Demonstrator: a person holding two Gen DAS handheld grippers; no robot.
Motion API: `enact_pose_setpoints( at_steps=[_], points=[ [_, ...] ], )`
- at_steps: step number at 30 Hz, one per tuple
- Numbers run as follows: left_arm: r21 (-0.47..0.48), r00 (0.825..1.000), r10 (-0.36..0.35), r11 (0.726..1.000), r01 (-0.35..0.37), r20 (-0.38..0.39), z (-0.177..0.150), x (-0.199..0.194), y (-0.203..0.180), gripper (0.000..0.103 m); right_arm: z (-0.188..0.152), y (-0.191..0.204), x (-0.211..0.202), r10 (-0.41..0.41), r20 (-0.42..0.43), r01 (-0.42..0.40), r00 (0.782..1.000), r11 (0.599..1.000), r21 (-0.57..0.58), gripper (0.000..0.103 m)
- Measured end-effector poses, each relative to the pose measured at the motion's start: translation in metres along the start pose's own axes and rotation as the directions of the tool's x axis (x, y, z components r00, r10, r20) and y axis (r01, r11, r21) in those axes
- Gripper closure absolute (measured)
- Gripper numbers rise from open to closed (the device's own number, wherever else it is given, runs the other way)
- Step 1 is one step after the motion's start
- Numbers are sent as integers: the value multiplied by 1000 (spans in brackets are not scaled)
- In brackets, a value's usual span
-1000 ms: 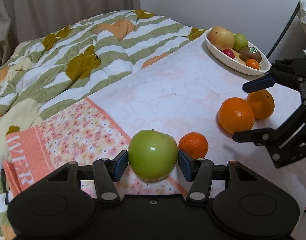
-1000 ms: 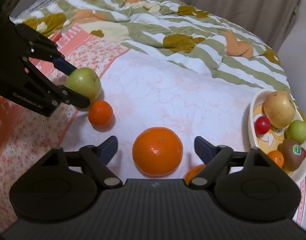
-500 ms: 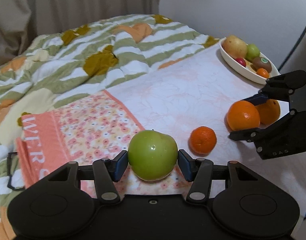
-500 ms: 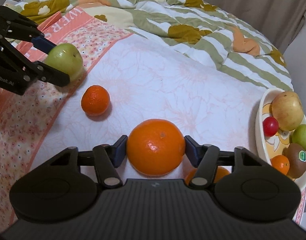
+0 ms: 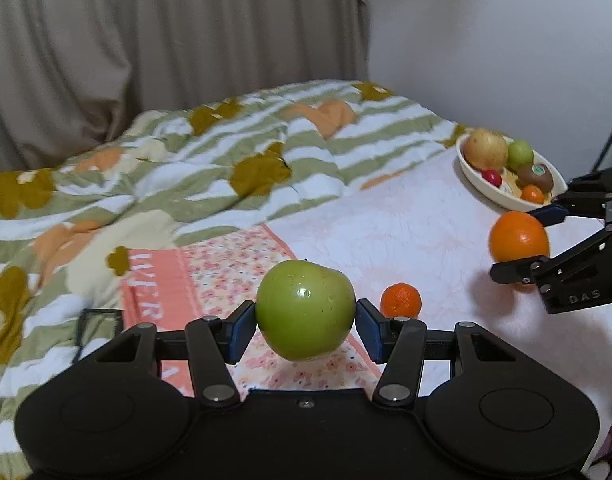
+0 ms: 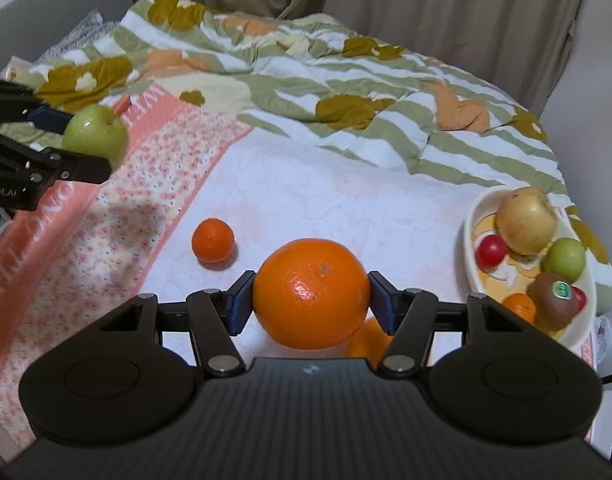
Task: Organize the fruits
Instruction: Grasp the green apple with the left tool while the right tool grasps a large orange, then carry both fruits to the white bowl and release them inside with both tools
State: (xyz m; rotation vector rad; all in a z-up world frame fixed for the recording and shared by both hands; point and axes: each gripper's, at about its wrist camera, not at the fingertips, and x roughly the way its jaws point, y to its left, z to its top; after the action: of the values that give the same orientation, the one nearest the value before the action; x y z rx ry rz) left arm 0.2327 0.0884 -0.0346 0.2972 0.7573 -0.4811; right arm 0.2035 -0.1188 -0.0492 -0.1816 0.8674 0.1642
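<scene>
My left gripper (image 5: 305,320) is shut on a green apple (image 5: 305,310) and holds it in the air above the pink floral cloth (image 5: 226,272). In the right wrist view that apple (image 6: 95,136) and the left gripper (image 6: 88,148) hang at the far left. A large orange (image 6: 311,294) sits pressed between the pads of my right gripper (image 6: 311,300), lifted off the bed. The left wrist view shows the same orange (image 5: 519,242) at the right. A small mandarin (image 6: 213,240) lies on the white sheet. A second orange (image 6: 366,344) lies partly hidden under the right gripper.
A white oval dish (image 6: 472,240) at the right edge of the bed holds a yellow pear, a small green apple, a kiwi, a red fruit and a small orange. A green-striped quilt (image 6: 346,92) is bunched at the back, before curtains. A wall stands behind the dish.
The right gripper closed on the large orange and lifted it off the sheet. The left gripper rose with the green apple, away from the cloth.
</scene>
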Motion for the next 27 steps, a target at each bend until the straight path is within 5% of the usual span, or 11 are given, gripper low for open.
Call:
enact_pose_setpoints(
  at_steps=[12, 27],
  points=[
    [-131, 974, 206, 972, -192, 97, -1, -73, -50, 45, -21, -47, -67, 16, 107, -19, 994, 999, 33, 28],
    [-167, 958, 226, 966, -197, 177, 36, -85, -167, 45, -42, -157, -122, 7, 200, -15, 980, 999, 42, 28]
  ],
)
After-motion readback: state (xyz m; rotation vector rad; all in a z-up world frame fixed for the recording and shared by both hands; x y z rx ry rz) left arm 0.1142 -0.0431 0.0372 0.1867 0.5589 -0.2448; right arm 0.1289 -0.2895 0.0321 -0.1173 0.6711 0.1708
